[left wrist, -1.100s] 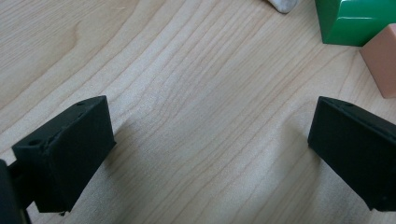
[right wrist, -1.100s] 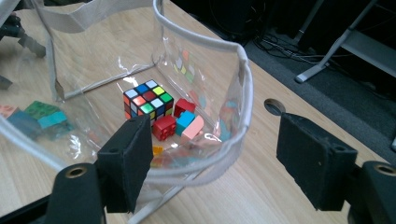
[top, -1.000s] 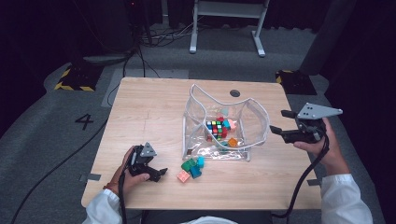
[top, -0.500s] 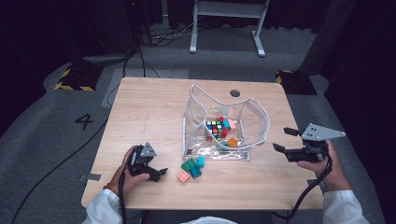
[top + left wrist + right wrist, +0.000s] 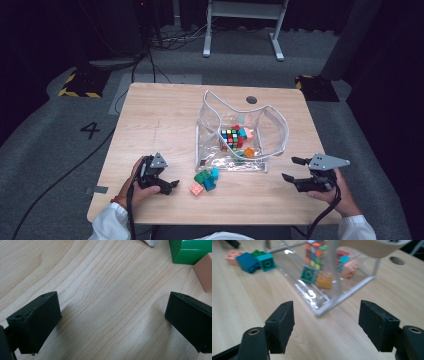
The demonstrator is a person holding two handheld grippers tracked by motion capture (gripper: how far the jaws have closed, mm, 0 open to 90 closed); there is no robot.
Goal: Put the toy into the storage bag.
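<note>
the only readable mark is a white numeral "4" (image 5: 90, 130) on the grey floor (image 5: 45, 165), at about nine o'clock from the wooden table (image 5: 165, 115). no other label, brand or writing can be made out anywhere.

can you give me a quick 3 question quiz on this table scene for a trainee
1. True or false: the right gripper is clamped on the clear bag's corner.
2. Which toy is inside the clear bag? A) a puzzle cube B) a toy car C) a ball
3. Fill in: the loose blocks outside the bag lie on the table between the bag and the ____ gripper.

Key
1. False. In the right gripper view its fingers stand apart, with the bag's corner ahead of them and untouched.
2. A, the puzzle cube, with a few blocks around it.
3. Left. The left gripper sits just beside them, fingers open over bare wood.
</note>
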